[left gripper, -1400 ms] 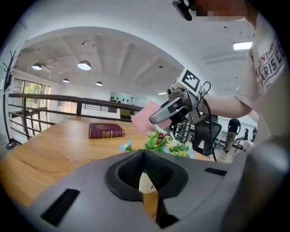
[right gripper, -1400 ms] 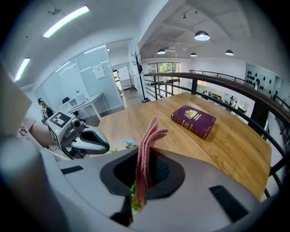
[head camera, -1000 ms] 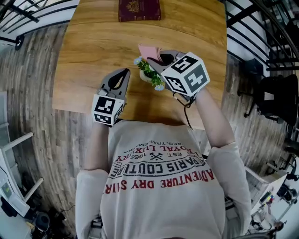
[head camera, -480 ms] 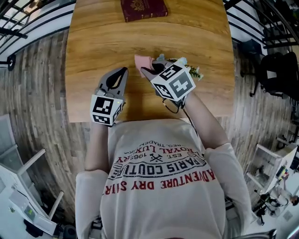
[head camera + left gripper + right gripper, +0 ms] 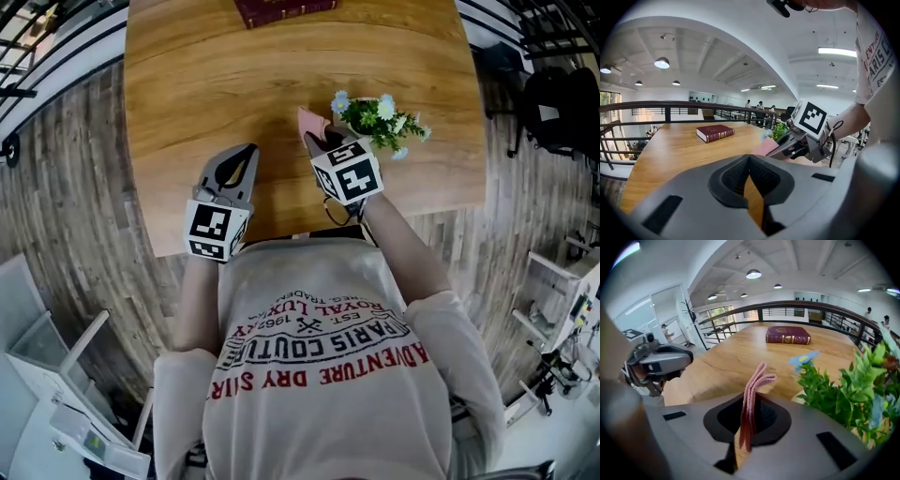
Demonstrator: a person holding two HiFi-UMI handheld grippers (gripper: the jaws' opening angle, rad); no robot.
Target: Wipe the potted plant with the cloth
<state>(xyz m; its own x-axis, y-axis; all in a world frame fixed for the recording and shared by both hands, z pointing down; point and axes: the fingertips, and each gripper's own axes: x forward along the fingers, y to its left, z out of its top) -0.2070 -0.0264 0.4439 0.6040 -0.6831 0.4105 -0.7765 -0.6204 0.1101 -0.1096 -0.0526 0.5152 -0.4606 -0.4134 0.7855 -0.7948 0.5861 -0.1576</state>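
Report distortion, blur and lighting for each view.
Head view: strong fisheye, the table edges bow, light even. Left gripper view: black vignette in the corners, ceiling lamps blown out, the red book sharp. Right gripper view: the potted plant soft at the frame edge, the pink cloth fairly crisp.

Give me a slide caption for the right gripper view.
Right gripper shut on a folded pink cloth, potted plant at right, red book beyond.

Shirt, chest print, seen upside down: "ROYAL LUX…", "EST. 1962", "PARIS COUTU…", "ADVENTURE DRY". Book, gilt cover stamp: illegible.
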